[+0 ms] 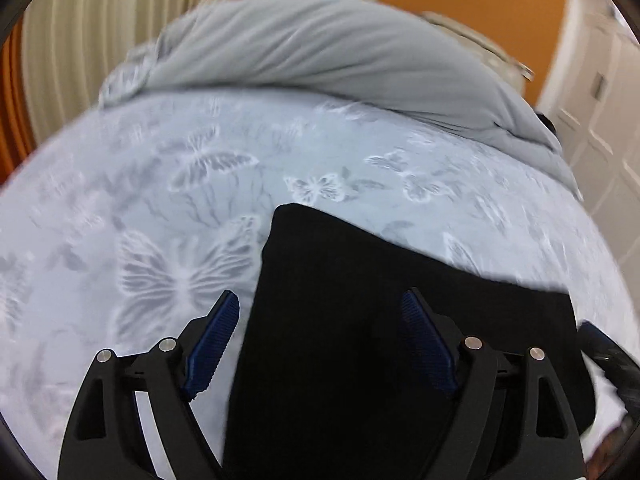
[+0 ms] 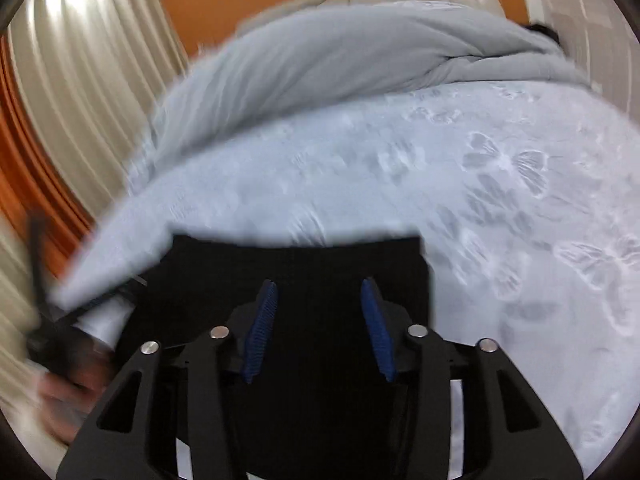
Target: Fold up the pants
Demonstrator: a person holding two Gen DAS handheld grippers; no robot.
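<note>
Black pants (image 1: 360,320): folded flat on the butterfly-print bedspread (image 1: 160,184), near edge. Left gripper (image 1: 320,312): jaws spread wide above the pants' left edge, nothing held. Right gripper (image 2: 318,296): jaws partly parted over the pants, gripping nothing. Grey duvet (image 1: 312,48): bunched behind.

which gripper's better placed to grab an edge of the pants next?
Left, probably. The left gripper is open wide and straddles the side edge of the black pants on the bedspread. The right gripper hangs over mid-fabric, jaws narrower, no edge between them.
</note>
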